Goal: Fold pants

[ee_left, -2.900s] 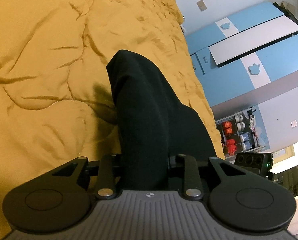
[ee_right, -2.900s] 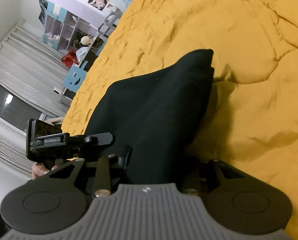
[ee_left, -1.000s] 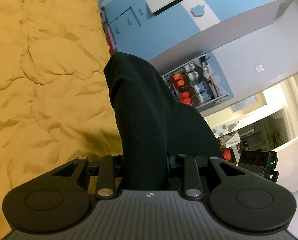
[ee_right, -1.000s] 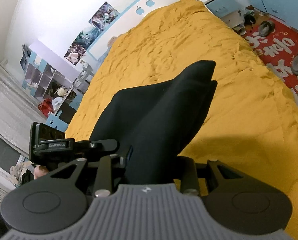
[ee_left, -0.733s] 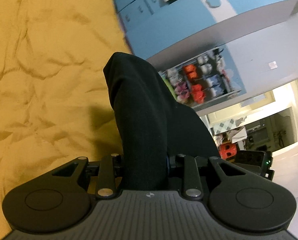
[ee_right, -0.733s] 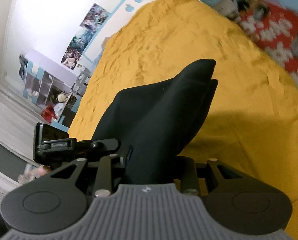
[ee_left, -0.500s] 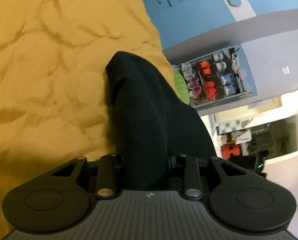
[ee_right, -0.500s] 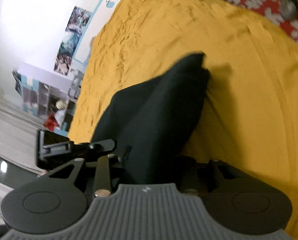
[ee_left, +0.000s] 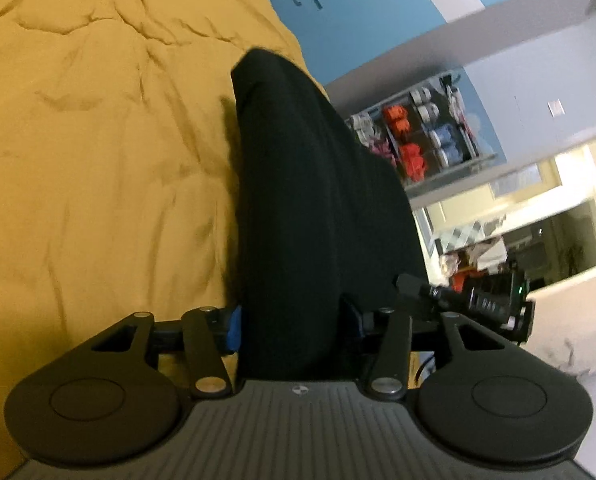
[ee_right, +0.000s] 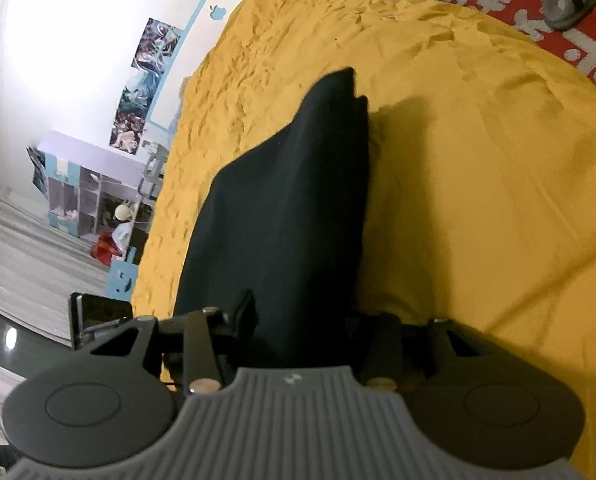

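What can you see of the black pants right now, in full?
The black pants are plain, matte, soft cloth with no visible seams or pockets. Both the left gripper and the right gripper are shut on them. The bunched cloth extends away from each camera to a rounded folded end above the yellow bedspread; whether it touches the bedspread is unclear.

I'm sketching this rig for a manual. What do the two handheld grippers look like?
Both match: the left gripper and right gripper have a grey ribbed body, two round black discs, black linkage bars with silver pivot pins. The left shows blue finger pads.
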### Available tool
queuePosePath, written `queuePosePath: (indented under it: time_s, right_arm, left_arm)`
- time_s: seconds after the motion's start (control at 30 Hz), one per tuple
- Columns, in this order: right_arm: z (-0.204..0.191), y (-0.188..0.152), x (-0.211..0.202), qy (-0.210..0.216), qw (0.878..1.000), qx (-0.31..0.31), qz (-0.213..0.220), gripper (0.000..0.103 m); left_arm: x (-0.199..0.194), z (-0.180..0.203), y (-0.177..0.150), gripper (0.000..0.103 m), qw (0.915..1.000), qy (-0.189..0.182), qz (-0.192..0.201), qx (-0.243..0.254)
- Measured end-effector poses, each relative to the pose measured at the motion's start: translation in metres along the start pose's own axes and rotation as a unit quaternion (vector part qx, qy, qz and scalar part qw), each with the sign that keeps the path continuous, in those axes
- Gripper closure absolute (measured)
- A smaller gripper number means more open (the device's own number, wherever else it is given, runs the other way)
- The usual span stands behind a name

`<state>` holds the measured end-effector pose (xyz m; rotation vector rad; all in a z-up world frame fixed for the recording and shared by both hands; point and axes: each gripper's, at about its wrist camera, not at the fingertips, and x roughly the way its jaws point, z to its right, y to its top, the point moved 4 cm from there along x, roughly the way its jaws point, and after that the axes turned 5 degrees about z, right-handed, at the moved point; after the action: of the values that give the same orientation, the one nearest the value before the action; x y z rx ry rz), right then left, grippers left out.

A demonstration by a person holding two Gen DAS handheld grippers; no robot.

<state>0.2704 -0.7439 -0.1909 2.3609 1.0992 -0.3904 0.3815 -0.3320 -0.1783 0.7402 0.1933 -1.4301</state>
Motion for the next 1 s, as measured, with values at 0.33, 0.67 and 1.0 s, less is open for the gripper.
queuePosePath:
  time_s: [0.33, 0.67, 1.0]
  right_arm:
    - [-0.012, -0.047, -0.039, -0.07, 0.997, -0.026, 0.02, 0.063]
    - [-0.119, -0.108, -0.06, -0.249, 0.95, -0.177, 0.069, 0.048]
    - [-0.254, -0.148, -0.069, -0.322, 0.905, -0.214, 0.176, 0.021]
  left_arm:
    - [-0.021, 0.018, -0.028, 0.044, 0.9945, 0.069, -0.014, 0.078]
    - [-0.072, 0.07, -0.04, 0.031, 0.9759, 0.16, 0.014, 0.148]
    - [-0.122, 0.133, -0.054, 0.015, 0.9369, 0.26, 0.081, 0.219]
